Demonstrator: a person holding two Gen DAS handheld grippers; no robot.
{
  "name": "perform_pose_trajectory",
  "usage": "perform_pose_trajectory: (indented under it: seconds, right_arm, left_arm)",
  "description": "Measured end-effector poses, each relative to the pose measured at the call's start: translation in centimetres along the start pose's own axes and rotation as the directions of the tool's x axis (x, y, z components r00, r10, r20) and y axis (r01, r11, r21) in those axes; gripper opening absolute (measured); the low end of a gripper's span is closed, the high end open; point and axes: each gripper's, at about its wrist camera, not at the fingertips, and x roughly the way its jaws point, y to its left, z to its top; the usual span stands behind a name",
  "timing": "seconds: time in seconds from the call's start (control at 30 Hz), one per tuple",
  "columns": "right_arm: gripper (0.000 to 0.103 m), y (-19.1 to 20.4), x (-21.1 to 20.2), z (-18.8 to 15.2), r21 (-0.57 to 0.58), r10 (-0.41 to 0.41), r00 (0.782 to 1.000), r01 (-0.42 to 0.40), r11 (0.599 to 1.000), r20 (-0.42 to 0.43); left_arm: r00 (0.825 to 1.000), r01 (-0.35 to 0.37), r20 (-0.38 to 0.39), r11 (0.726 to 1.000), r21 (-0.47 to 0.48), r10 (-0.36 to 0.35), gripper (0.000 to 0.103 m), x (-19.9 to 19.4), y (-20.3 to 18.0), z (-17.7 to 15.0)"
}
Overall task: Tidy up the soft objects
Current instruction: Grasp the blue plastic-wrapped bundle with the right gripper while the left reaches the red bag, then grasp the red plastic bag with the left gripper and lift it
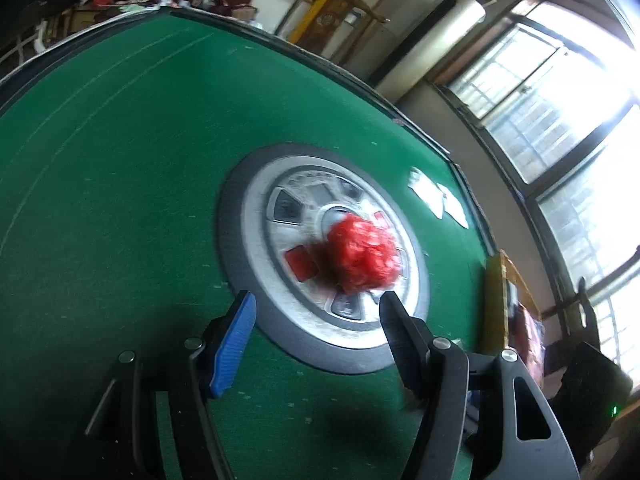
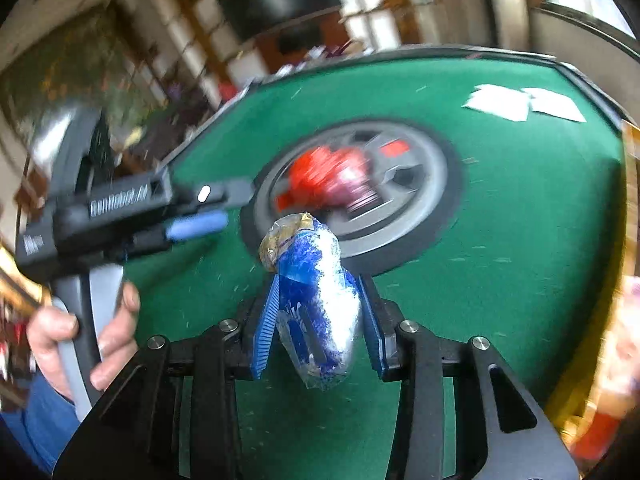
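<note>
Green felt desk (image 1: pixel 100 200), bare around the round hub panel (image 1: pixel 240 240) out to the dark raised edge. Right gripper (image 2: pixel 318 308): fingers clamped on one crumpled blue-silver wrapper (image 2: pixel 316 304), just short of the hub. Left gripper (image 1: pixel 316 312): fingers apart, nothing between them, at the hub's near rim. One red plastic wad (image 1: pixel 362 256) on the hub centre. Two white papers (image 2: pixel 524 104) beyond the hub, near the far edge.

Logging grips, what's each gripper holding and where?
Right gripper pinches the crumpled blue and silver foil wrapper at mid-length, sides. Left gripper holds nothing.
</note>
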Motion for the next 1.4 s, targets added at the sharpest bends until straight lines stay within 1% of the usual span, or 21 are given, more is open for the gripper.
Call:
perform_pose_trajectory:
  seconds: [0.07,0.13,0.17,0.23,0.27,0.33,0.43,0.47,0.5,0.57,0.63,0.67,0.7,0.73,0.77,0.83,0.87,1.0,1.13,1.27,1.4]
  right_arm:
    - [0.038,-1.3,-1.5,0.3,0.047,-0.014,0.998,0.011,0.999,0.062]
    - [0.038,-3.5,-3.0,0.7,0.110,0.007,0.993,-0.021,0.994,0.120]
    - [0.038,-4.3,-3.6,0.8,0.130,0.004,0.989,-0.023,0.991,0.146]
    - [0.038,-5.0,-4.4,1.0,0.144,-0.025,0.984,0.000,0.990,0.178]
    - [0.038,-5.1,-4.7,1.1,0.156,-0.033,0.981,0.003,0.988,0.190]
    - [0.038,-5.7,-5.8,1.1,0.188,-0.014,0.974,-0.029,0.982,0.225]
    - [0.038,-6.5,-7.4,1.4,0.212,-0.018,0.959,-0.044,0.976,0.284]
    - [0.038,-6.9,-7.9,1.5,0.220,-0.016,0.955,-0.052,0.974,0.298]
    - [0.038,-7.3,-8.3,1.6,0.234,-0.021,0.950,-0.055,0.971,0.311]
    - [0.038,-7.9,-9.0,1.5,0.253,-0.011,0.944,-0.077,0.964,0.329]
    - [0.038,-8.1,-9.3,1.5,0.271,-0.013,0.939,-0.086,0.959,0.344]
    - [0.038,-8.3,-9.5,1.5,0.280,-0.014,0.936,-0.090,0.956,0.350]
    - [0.038,-8.3,-9.8,1.4,0.282,-0.011,0.936,-0.095,0.955,0.352]
    - [0.038,-8.3,-10.1,1.3,0.286,-0.013,0.935,-0.095,0.953,0.355]
    - [0.038,-8.4,-10.2,1.3,0.293,-0.021,0.933,-0.092,0.952,0.360]
    - [0.038,-8.0,-10.7,0.8,0.292,-0.017,0.932,-0.096,0.951,0.362]
    - [0.038,-7.8,-11.0,0.5,0.294,-0.022,0.931,-0.092,0.951,0.363]
    - [0.038,-7.7,-10.9,0.3,0.298,-0.030,0.935,-0.082,0.951,0.353]
    - [0.038,-7.9,-11.0,0.4,0.310,-0.043,0.935,-0.073,0.948,0.351]
    - [0.038,-8.3,-12.0,0.4,0.325,-0.071,0.926,-0.058,0.944,0.370]
    - [0.038,-9.6,-14.0,0.3,0.367,-0.129,0.906,-0.032,0.930,0.404]
  left_arm:
    - [1.000,0.015,-0.001,1.000,0.015,-0.014,0.065,0.1,-0.7,0.1]
    - [1.000,0.016,0.003,1.000,0.021,-0.017,0.066,0.2,-1.3,0.5]
    - [1.000,0.018,0.006,1.000,0.021,-0.018,0.068,0.3,-1.7,0.7]
    - [1.000,0.027,0.007,0.999,0.018,-0.027,0.078,0.6,-2.6,1.5]
    - [1.000,0.022,-0.002,0.999,0.026,-0.022,0.078,1.1,-3.2,1.9]
    - [1.000,0.002,-0.031,0.998,0.057,0.000,0.078,2.4,-4.3,2.6]
    - [0.996,-0.034,-0.083,0.995,0.091,0.042,0.078,4.8,-5.5,3.1]
    - [0.991,-0.066,-0.105,0.992,0.108,0.078,0.078,5.7,-5.8,3.1]
    - [0.987,-0.095,-0.115,0.988,0.124,0.110,0.078,6.5,-6.0,3.0]
    - [0.984,-0.125,-0.110,0.983,0.136,0.141,0.078,7.4,-6.0,2.7]
    - [0.981,-0.159,-0.090,0.977,0.141,0.172,0.076,7.8,-5.9,2.5]
    - [0.981,-0.171,-0.064,0.974,0.150,0.182,0.074,7.7,-5.9,2.4]
    - [0.981,-0.173,-0.061,0.972,0.158,0.184,0.069,7.8,-5.9,2.3]
    - [0.979,-0.189,-0.045,0.967,0.169,0.199,0.055,7.7,-5.9,2.2]
    - [0.976,-0.206,-0.035,0.962,0.178,0.215,0.053,7.6,-5.9,2.1]
    - [0.980,-0.188,-0.036,0.966,0.175,0.198,0.050,7.6,-5.7,2.0]
    - [0.982,-0.176,-0.041,0.970,0.168,0.185,0.050,7.4,-5.5,2.0]
    - [0.983,-0.172,-0.026,0.970,0.173,0.180,0.050,6.7,-5.9,2.0]
    - [0.989,-0.143,-0.018,0.972,0.188,0.149,0.050,5.6,-7.2,1.9]
    - [0.993,-0.108,-0.011,0.966,0.237,0.114,0.050,4.7,-9.9,1.5]
    - [0.997,-0.063,-0.017,0.955,0.291,0.071,0.050,4.5,-13.5,0.7]
